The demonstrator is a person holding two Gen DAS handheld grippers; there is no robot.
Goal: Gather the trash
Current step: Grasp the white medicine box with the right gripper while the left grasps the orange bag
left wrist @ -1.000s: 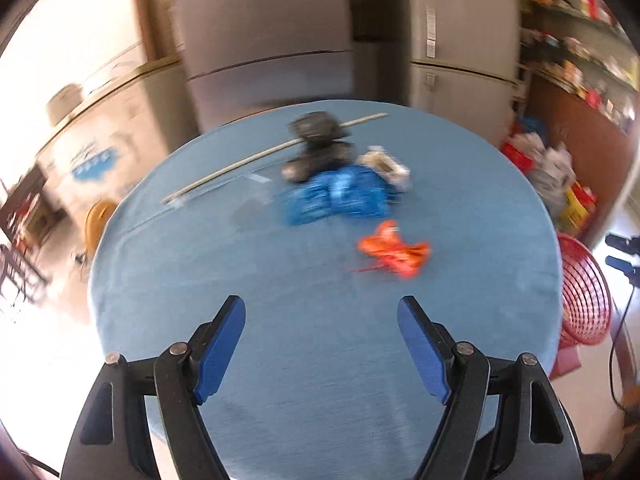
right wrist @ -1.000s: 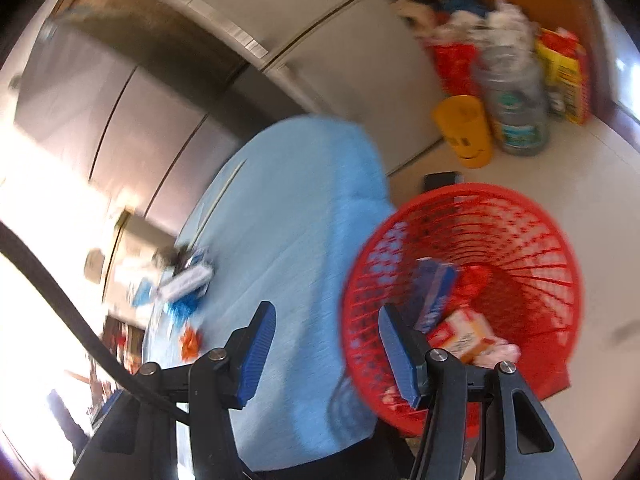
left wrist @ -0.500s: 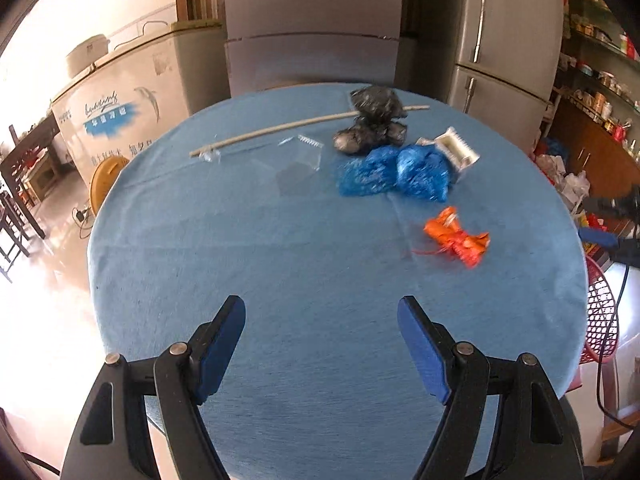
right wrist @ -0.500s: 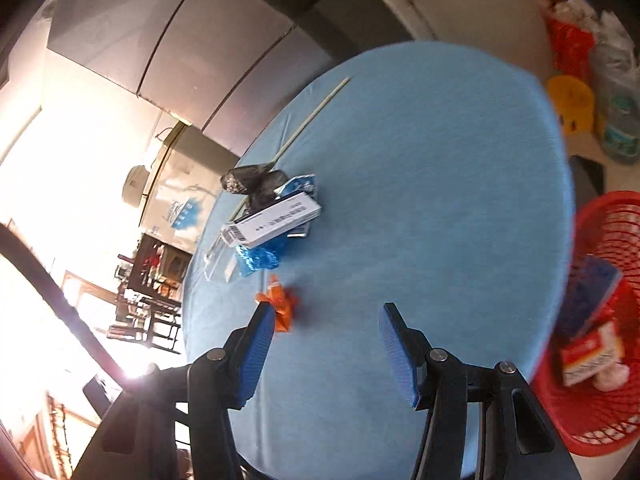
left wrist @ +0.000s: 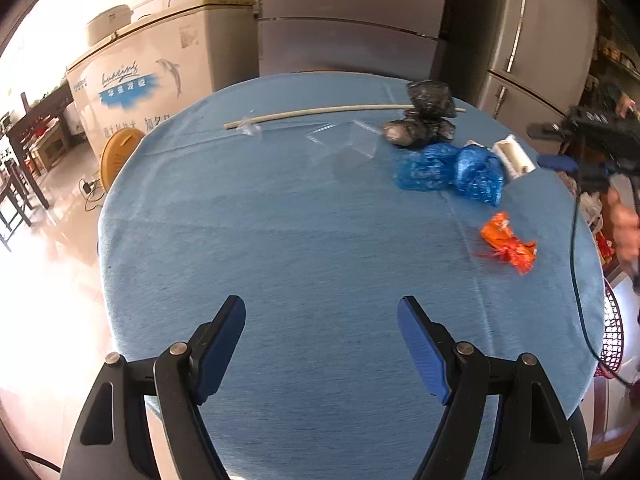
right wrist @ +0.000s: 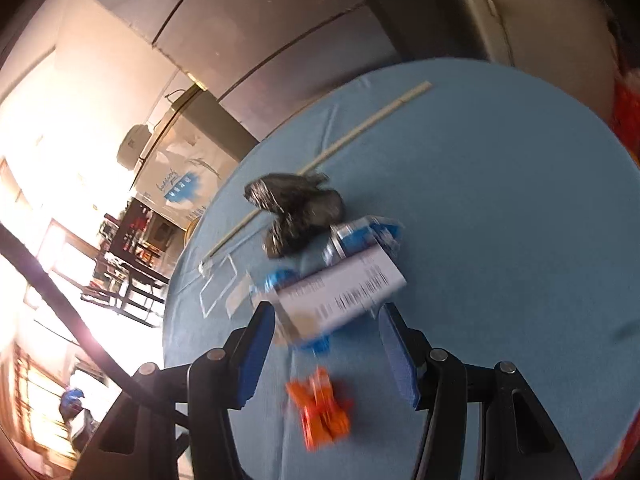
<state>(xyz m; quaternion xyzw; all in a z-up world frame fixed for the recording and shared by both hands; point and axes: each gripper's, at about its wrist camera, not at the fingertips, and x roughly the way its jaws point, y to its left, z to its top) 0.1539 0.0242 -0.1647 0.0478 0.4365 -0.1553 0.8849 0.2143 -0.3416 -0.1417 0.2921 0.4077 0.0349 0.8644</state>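
A round table under a blue cloth [left wrist: 300,240] carries the trash. At its far right lie a black bag [left wrist: 428,118], blue plastic bags [left wrist: 448,168], a white box [left wrist: 514,156] and an orange wrapper [left wrist: 506,242]. My left gripper [left wrist: 320,306] hangs open over the near cloth, well short of them, with nothing between its fingers. My right gripper [right wrist: 326,312] is open above the pile. The white box [right wrist: 340,292] shows just beyond its fingertips, the orange wrapper [right wrist: 320,408] beneath them, and the black bag [right wrist: 296,208] and a blue bag [right wrist: 360,236] farther off.
A long pale stick [left wrist: 332,114] and clear plastic pieces [left wrist: 344,144] lie at the table's far side. A red basket [left wrist: 612,332] stands on the floor past the right edge. A white freezer [left wrist: 160,80] and grey fridges [left wrist: 520,40] stand behind. A hand [left wrist: 624,220] shows at right.
My right gripper has swung from above the red basket to over the trash pile on the table. My left gripper has moved in lower over the table, still open.
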